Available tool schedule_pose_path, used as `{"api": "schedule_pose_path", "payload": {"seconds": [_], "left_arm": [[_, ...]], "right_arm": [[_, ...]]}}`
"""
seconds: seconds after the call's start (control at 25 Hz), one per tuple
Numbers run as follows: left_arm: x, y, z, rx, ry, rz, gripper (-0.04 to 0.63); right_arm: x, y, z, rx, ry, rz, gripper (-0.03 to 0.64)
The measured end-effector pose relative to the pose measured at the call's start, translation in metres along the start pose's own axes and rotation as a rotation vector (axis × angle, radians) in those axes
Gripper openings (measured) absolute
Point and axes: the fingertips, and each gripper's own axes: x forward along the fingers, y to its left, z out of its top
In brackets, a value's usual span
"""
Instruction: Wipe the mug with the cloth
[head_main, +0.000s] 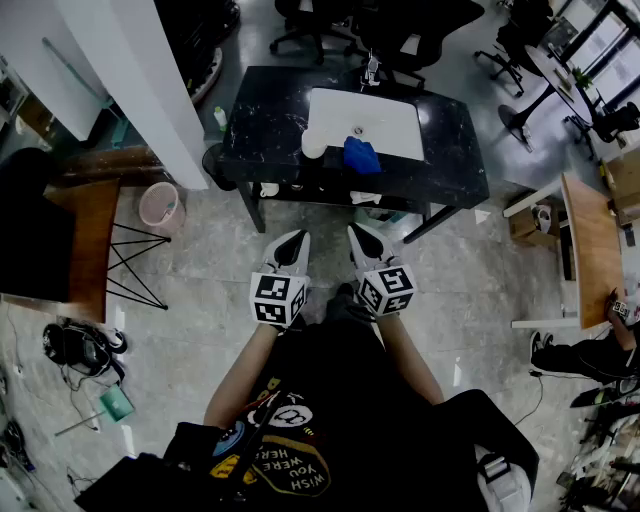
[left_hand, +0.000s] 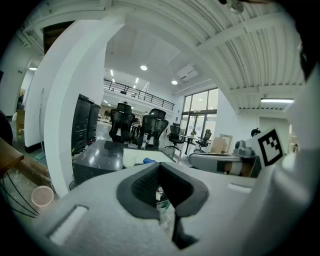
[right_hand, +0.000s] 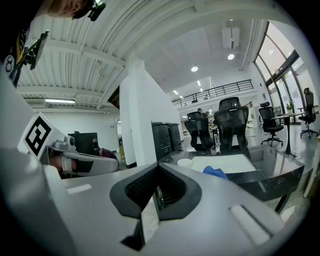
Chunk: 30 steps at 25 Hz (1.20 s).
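Observation:
A white mug (head_main: 313, 143) stands on a white mat (head_main: 385, 120) on the black table (head_main: 265, 125), with a crumpled blue cloth (head_main: 361, 155) just to its right. Both grippers are held over the floor, well short of the table's near edge. The left gripper (head_main: 297, 241) and the right gripper (head_main: 358, 236) point toward the table, side by side, each shut with nothing between its jaws. In the right gripper view the mug (right_hand: 185, 163) and the cloth (right_hand: 215, 172) show far beyond the shut right gripper (right_hand: 159, 166). In the left gripper view the cloth (left_hand: 149, 161) lies beyond the left gripper (left_hand: 159, 165).
A white pillar (head_main: 140, 80) rises left of the table, with a pink bin (head_main: 160, 205) at its foot. Office chairs (head_main: 310, 25) stand behind the table. A wooden desk (head_main: 592, 250) is at the right. A small metal fixture (head_main: 371, 70) stands at the table's far edge.

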Motion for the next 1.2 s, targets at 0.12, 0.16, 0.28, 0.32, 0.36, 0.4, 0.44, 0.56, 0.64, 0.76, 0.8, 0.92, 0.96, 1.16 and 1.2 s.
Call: {"api": "schedule_pose_path", "payload": {"seconds": [0.12, 0.16, 0.28, 0.32, 0.36, 0.4, 0.44, 0.56, 0.64, 0.76, 0.8, 0.92, 0.96, 1.16, 1.2], "left_arm": [[0.001, -0.001, 0.002, 0.007, 0.002, -0.006, 0.005], [0.001, -0.001, 0.002, 0.008, 0.002, -0.007, 0.005], [0.002, -0.001, 0.004, 0.008, 0.002, -0.009, 0.005], [0.003, 0.000, 0.004, 0.006, 0.001, -0.009, 0.005], [0.004, 0.001, 0.004, 0.005, 0.001, -0.008, 0.005], [0.005, 0.001, 0.003, 0.005, 0.002, -0.009, 0.005], [0.006, 0.001, 0.002, 0.006, 0.005, -0.010, 0.005], [0.010, 0.002, -0.001, 0.002, 0.012, -0.012, 0.005], [0.011, 0.004, -0.002, -0.009, 0.017, -0.009, 0.005], [0.012, 0.005, -0.003, -0.026, 0.018, -0.007, 0.005], [0.013, 0.005, -0.004, -0.030, 0.019, -0.010, 0.005], [0.022, 0.006, -0.010, -0.065, 0.039, -0.040, 0.005], [0.027, 0.008, -0.013, -0.087, 0.051, -0.050, 0.003], [0.062, 0.029, -0.025, -0.099, 0.105, -0.018, 0.003], [0.070, 0.032, -0.025, -0.082, 0.113, -0.009, 0.003]], "right_arm": [[0.001, 0.001, -0.001, 0.003, 0.000, 0.002, 0.000], [0.001, 0.002, -0.001, 0.005, 0.000, 0.002, 0.000], [0.002, 0.001, -0.001, 0.006, 0.002, 0.000, 0.000], [0.002, 0.000, -0.002, 0.005, 0.004, -0.002, 0.000], [0.003, -0.002, -0.002, 0.003, 0.005, -0.004, 0.000], [0.003, -0.003, -0.003, 0.002, 0.006, -0.008, 0.000], [0.003, -0.005, -0.004, 0.000, 0.009, -0.012, 0.000], [0.003, -0.010, -0.007, 0.000, 0.016, -0.023, 0.000], [0.002, -0.014, -0.008, 0.009, 0.015, -0.031, 0.000], [0.002, -0.021, -0.009, 0.020, 0.015, -0.032, 0.002], [0.002, -0.024, -0.010, 0.014, 0.022, -0.034, 0.002], [0.010, -0.038, -0.014, 0.001, 0.046, -0.037, 0.002], [0.015, -0.044, -0.015, 0.000, 0.052, -0.038, 0.003], [0.046, -0.073, -0.027, -0.002, 0.104, -0.043, 0.002], [0.053, -0.077, -0.031, -0.003, 0.118, -0.039, 0.002]]}}
